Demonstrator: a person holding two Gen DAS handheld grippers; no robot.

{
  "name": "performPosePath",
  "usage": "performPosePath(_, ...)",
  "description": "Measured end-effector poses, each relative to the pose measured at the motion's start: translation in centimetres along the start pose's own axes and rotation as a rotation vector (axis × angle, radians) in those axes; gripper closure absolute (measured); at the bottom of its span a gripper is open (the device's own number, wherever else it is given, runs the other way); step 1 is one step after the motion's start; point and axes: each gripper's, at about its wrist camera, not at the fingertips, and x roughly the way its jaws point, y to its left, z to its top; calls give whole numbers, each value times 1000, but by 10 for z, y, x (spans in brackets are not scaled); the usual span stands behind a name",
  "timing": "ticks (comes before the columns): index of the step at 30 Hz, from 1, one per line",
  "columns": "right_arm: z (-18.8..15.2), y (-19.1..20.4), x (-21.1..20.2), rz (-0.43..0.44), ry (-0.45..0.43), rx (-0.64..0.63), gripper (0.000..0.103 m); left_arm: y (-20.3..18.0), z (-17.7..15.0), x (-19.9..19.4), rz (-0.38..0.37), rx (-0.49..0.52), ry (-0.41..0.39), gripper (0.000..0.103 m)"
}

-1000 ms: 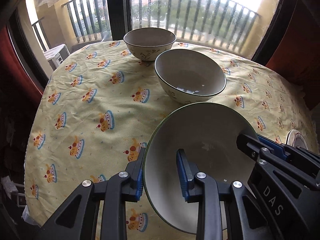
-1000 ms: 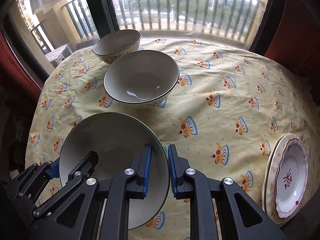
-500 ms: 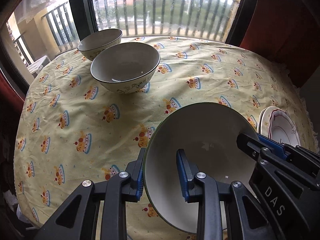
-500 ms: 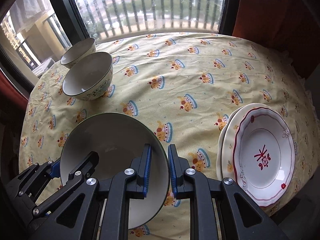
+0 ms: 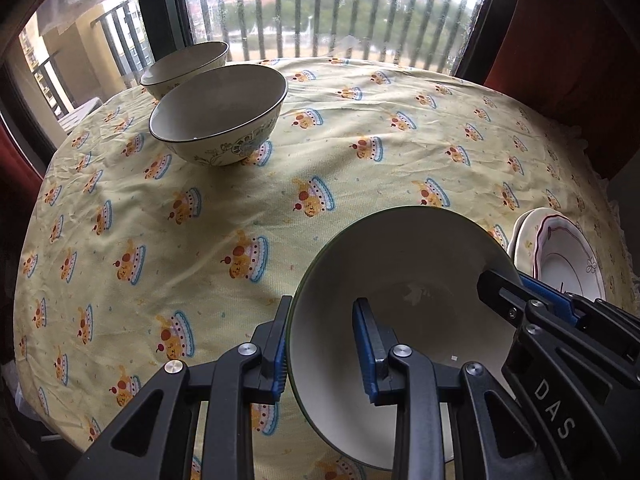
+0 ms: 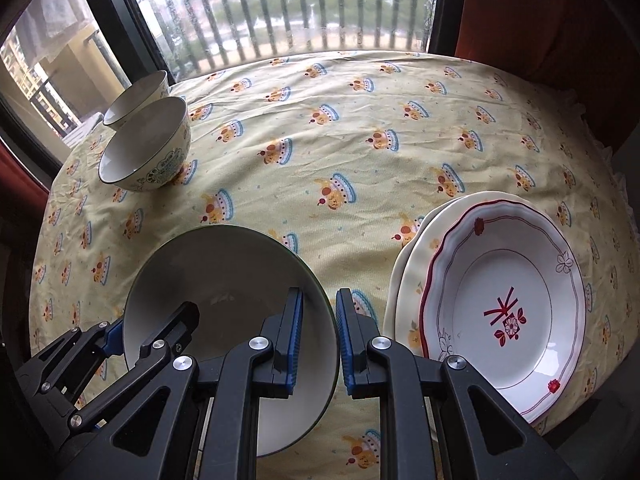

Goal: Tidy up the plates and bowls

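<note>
Round table [image 6: 360,128] under a yellow cake-print cloth, set against a barred balcony window [image 6: 288,12].

Item 1: large bowl [image 5: 400,280], green-rimmed, at the near edge, gripped from both sides. Left gripper [image 5: 320,344] straddles its left rim, one pad inside and one outside, closed onto the wall. Right gripper [image 6: 318,344] straddles the right rim the same way, fingers clamped on it. Whether the bowl is lifted or only resting on the cloth cannot be told for sure; it appears raised and tipped slightly.

Item 2: two smaller bowls, the nearer [image 6: 146,146] and the farther [image 6: 136,98], touching or nearly so, at the far left edge by the window.

Item 3: plates, a red-trimmed plate [image 6: 504,308] stacked on a cream plate [image 6: 412,276], at the near right edge, just beside the large bowl.

Step in hand, as judged: carrying the large bowl in a two-handed grip toward its place, probably beside the plates.

Next move calls for: level travel with both grips matched, clearance from the plate rims, a flat set-down, then both jaws released together. Uneven release risks tipping the bowl.
</note>
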Motion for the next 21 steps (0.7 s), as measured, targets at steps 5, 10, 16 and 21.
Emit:
performPosePath(5,2,-7,12,-2,21,-8,83,-5,-2,8,26,-8,-3,76)
performPosePath(10,2,-6,15,0,8,-43,83,-9,-2,11,61,-9,-18,78)
performPosePath(16,5,-4,17,6,28,-58,80,-9,-1,19,45,-31,25,63)
performPosePath(21,7,-6,19,-13,36,-71,47,-3,-2,16,78,-63,22,44)
